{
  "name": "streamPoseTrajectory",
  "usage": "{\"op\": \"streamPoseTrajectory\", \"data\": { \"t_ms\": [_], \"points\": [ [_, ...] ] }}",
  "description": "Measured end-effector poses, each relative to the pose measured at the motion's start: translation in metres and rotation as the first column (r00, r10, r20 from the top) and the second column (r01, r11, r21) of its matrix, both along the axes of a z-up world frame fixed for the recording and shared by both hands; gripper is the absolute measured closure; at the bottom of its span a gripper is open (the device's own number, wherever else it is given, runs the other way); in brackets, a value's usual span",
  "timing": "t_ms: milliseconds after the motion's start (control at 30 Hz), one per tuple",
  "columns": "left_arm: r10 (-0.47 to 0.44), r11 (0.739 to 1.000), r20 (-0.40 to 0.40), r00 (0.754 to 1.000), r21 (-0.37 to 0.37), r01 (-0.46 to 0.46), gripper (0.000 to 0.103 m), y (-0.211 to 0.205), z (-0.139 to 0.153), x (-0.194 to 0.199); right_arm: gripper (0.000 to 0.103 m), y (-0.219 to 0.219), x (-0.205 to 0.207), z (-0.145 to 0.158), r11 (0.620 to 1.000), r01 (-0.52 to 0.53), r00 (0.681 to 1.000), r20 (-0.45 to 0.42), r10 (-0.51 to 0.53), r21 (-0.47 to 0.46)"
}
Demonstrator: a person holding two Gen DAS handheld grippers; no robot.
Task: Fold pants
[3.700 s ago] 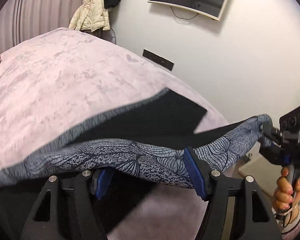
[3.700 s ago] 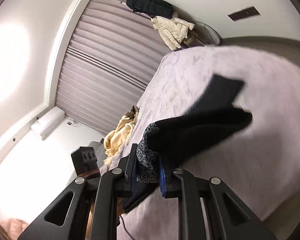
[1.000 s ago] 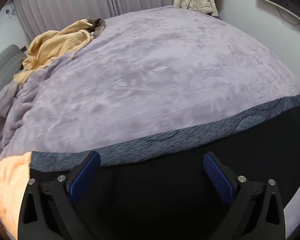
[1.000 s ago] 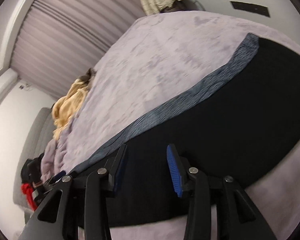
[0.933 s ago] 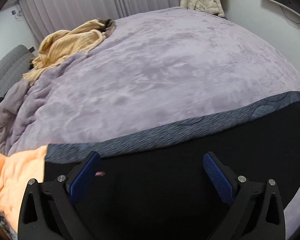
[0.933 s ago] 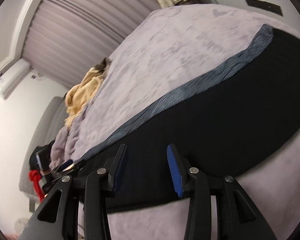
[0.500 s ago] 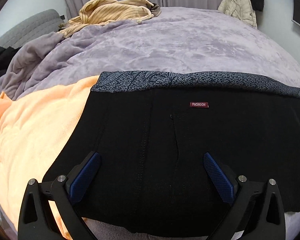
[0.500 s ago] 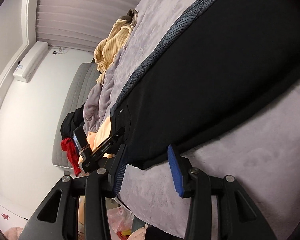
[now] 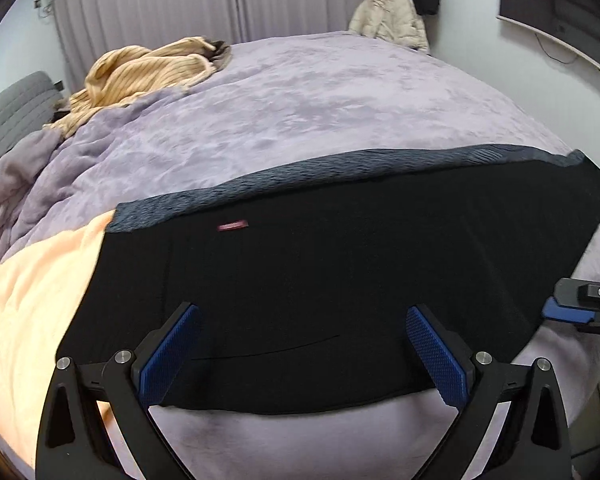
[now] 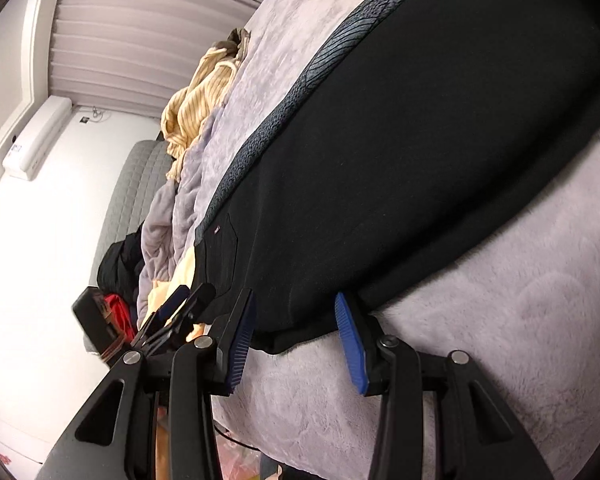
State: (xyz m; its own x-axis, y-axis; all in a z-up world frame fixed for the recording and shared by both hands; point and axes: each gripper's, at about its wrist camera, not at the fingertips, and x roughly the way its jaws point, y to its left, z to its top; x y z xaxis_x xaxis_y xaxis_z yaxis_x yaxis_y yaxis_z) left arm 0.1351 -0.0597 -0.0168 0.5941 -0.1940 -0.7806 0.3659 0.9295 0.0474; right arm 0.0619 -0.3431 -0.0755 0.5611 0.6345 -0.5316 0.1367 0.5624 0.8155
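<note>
A plush lilac bedspread (image 9: 300,92) covered the bed, its pile soft and mottled. Spread flat across its near edge lay the pants (image 9: 340,272), a broad black matte panel edged along the far side by a grey-blue patterned band (image 9: 340,166). A fuzzy orange blanket (image 9: 24,300) lay under their left end, and a ribbed yellow garment (image 9: 140,68) was bunched at the far corner. A small red label (image 9: 232,225) sat on the pants near the band; its writing was too blurred to read. The left gripper (image 9: 300,354) stood wide apart above the near hem, its blue ridged pads holding nothing. The right gripper (image 10: 296,332) stood partly apart astride the hem's corner, pads not pressing the cloth.
</note>
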Motion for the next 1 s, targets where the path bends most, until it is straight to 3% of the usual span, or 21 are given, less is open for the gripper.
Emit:
{"op": "streamPoseTrajectory", "data": {
  "t_ms": [200,333,400,500,533,667,733,767,867,967,1000],
  "points": [
    [-0.078,0.990,-0.104,0.992,-0.127,0.064,0.000,-0.031,-0.013,-0.004,0.059,-0.005,0.000,-0.008,0.997,0.064,0.998,-0.001,-0.064,0.039],
    [-0.127,0.975,-0.094,0.987,-0.195,0.107,0.000,-0.029,-0.004,-0.023,0.059,-0.009,0.007,-0.012,0.993,0.076,0.997,-0.011,-0.075,0.087],
    [-0.165,0.976,-0.029,0.986,-0.150,0.159,0.000,-0.032,0.004,-0.038,0.066,-0.009,0.008,-0.009,0.996,0.064,0.998,-0.003,-0.064,0.070],
    [-0.224,0.974,0.074,0.972,0.029,0.223,0.003,-0.047,0.003,-0.058,0.074,-0.011,0.008,-0.014,0.995,0.065,0.998,-0.012,-0.064,0.079],
    [-0.258,0.966,0.072,0.963,0.048,0.255,0.004,-0.053,0.001,-0.063,0.074,-0.013,0.007,-0.017,0.992,0.071,0.997,-0.016,-0.069,0.107],
    [-0.315,0.946,0.050,0.948,0.092,0.310,0.005,-0.065,-0.009,-0.067,0.074,-0.015,0.008,-0.018,0.991,0.060,0.998,-0.016,-0.059,0.121],
    [-0.281,0.953,0.048,0.959,0.130,0.273,0.026,-0.069,-0.014,-0.062,0.074,-0.013,0.009,-0.017,0.991,0.060,0.998,-0.017,-0.058,0.117],
    [-0.255,0.960,0.023,0.967,0.126,0.250,0.028,-0.068,-0.017,-0.055,0.074,-0.013,0.009,-0.016,0.991,0.059,0.998,-0.017,-0.057,0.116],
    [-0.225,0.971,-0.015,0.974,0.082,0.226,0.028,-0.068,-0.014,-0.051,0.074,-0.014,0.009,-0.017,0.991,0.056,0.998,-0.014,-0.054,0.121],
    [-0.240,0.960,0.020,0.971,0.151,0.234,0.028,-0.073,-0.019,-0.056,0.074,-0.015,0.009,-0.017,0.992,0.054,0.999,-0.011,-0.053,0.113],
    [-0.249,0.956,0.028,0.968,0.168,0.241,0.032,-0.077,-0.020,-0.057,0.074,-0.014,0.010,-0.016,0.993,0.053,0.999,-0.008,-0.052,0.105]
  ]
}}
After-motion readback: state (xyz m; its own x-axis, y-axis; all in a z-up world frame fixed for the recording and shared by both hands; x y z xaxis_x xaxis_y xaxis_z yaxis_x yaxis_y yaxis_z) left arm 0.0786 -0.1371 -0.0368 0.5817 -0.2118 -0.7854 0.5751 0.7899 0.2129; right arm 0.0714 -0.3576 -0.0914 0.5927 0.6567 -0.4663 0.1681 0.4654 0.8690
